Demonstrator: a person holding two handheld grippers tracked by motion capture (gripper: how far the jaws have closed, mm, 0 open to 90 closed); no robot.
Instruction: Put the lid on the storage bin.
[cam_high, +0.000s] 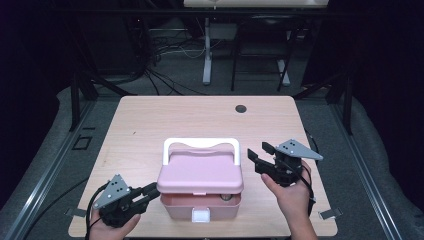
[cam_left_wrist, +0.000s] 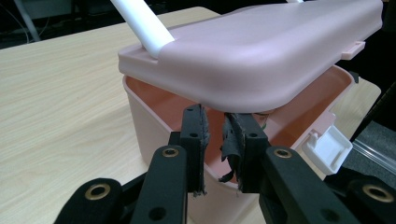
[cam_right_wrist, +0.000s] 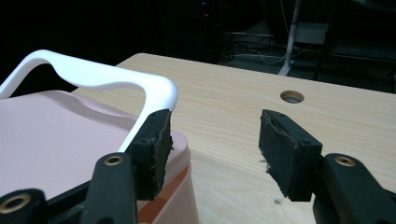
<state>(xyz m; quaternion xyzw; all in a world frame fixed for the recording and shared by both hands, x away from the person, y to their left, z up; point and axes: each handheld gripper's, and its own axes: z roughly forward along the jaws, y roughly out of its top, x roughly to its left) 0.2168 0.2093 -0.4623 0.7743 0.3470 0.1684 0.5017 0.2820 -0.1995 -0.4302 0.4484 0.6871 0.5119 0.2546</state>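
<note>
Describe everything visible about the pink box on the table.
The pink box looks like smooth matte plastic with rounded corners. Its lid is raised at the front, showing a pink interior, and carries a white handle lying toward the back. A white latch hangs open on the front wall. The box sits at the near edge of the wooden table. The left tongs reach under the lid's front edge.

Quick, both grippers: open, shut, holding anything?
Left gripper: jaws narrow, tips under the raised pink lid; grip cannot be told.
Right gripper: open, empty.
</note>
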